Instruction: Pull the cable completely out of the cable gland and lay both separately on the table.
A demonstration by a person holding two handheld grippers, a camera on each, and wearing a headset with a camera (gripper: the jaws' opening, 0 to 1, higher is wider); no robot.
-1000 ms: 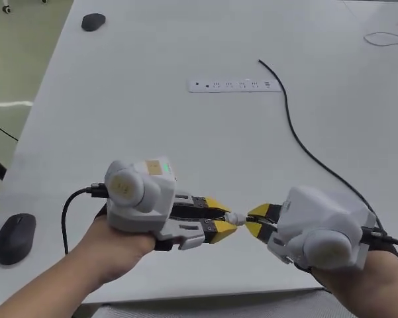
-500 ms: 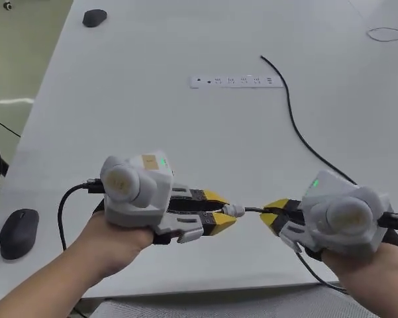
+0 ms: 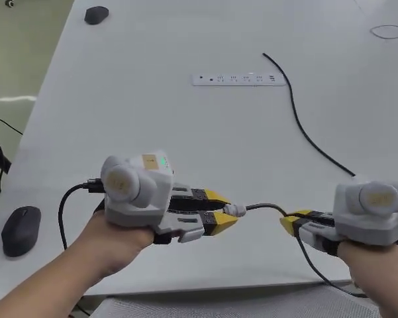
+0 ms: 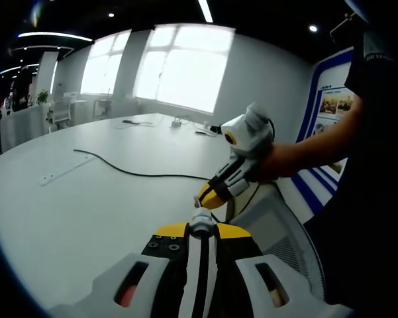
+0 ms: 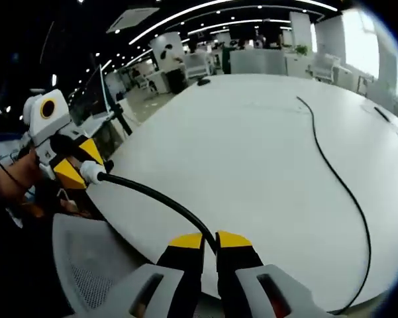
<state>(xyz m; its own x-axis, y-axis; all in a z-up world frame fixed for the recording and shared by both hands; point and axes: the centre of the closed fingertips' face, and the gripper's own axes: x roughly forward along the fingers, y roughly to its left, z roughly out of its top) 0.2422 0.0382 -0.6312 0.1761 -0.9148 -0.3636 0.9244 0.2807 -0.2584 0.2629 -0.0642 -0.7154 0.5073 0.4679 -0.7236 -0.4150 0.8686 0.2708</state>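
Note:
My left gripper (image 3: 224,218) is shut on the small white cable gland (image 3: 235,211), held just above the table's front edge. A short black cable (image 3: 265,208) runs out of the gland in a slight arch to my right gripper (image 3: 290,222), which is shut on it a hand's width to the right. In the left gripper view the gland (image 4: 200,218) sits between the yellow jaw tips, with the right gripper (image 4: 212,196) just beyond. In the right gripper view the cable (image 5: 152,196) leads from my own gripper (image 5: 210,240) up left to the gland (image 5: 90,172) in the left gripper (image 5: 71,167).
A white power strip (image 3: 237,79) lies at the table's middle, with a long black cord (image 3: 303,131) trailing from it toward the right front. One dark mouse (image 3: 20,229) sits at the front left, another (image 3: 96,14) at the far left. The table's front edge (image 3: 205,281) runs just below both grippers.
My right gripper has moved right, away from the left one, and a longer stretch of black cable now shows between them. The left gripper has stayed nearly still.

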